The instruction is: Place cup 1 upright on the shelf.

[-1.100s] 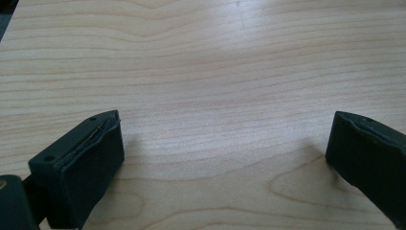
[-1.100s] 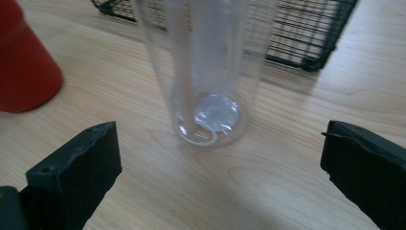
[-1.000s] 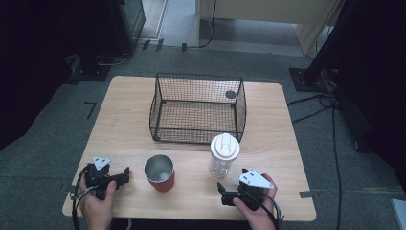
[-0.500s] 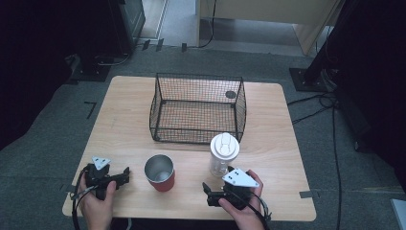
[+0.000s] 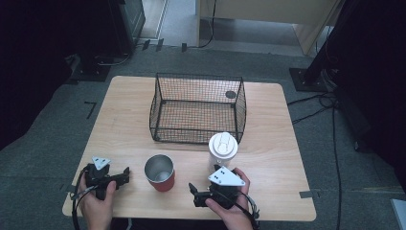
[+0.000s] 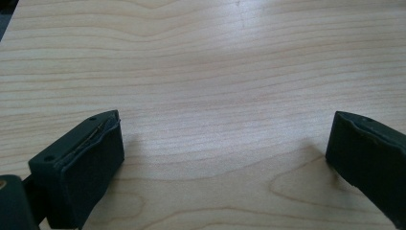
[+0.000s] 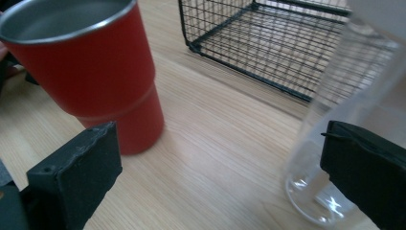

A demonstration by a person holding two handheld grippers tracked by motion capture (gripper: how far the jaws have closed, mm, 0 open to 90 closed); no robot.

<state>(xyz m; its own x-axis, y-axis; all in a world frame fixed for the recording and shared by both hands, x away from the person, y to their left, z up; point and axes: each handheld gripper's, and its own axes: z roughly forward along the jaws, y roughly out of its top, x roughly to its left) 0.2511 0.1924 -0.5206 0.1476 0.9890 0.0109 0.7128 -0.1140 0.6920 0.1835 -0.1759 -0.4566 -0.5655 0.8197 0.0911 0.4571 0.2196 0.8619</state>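
Hovering low over the tabletop [image 5: 268, 120], right gripper [image 5: 193, 193] with fingers [image 7: 72, 177] spread wide, nothing pinched, red cup [image 7: 86, 72] and clear bottle [image 7: 344, 124] just ahead, wire basket [image 5: 198, 112] behind. Left gripper [image 5: 125, 175] fingers spread too, resting near the cup.

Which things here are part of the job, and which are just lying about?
In the job:
- right tongs, open, between cup and bottle
- red cup
- clear bottle with white lid
- wire basket, probably

Lying about:
- left tongs, open over bare table
- dark disc behind the basket
- stands and cables on the floor
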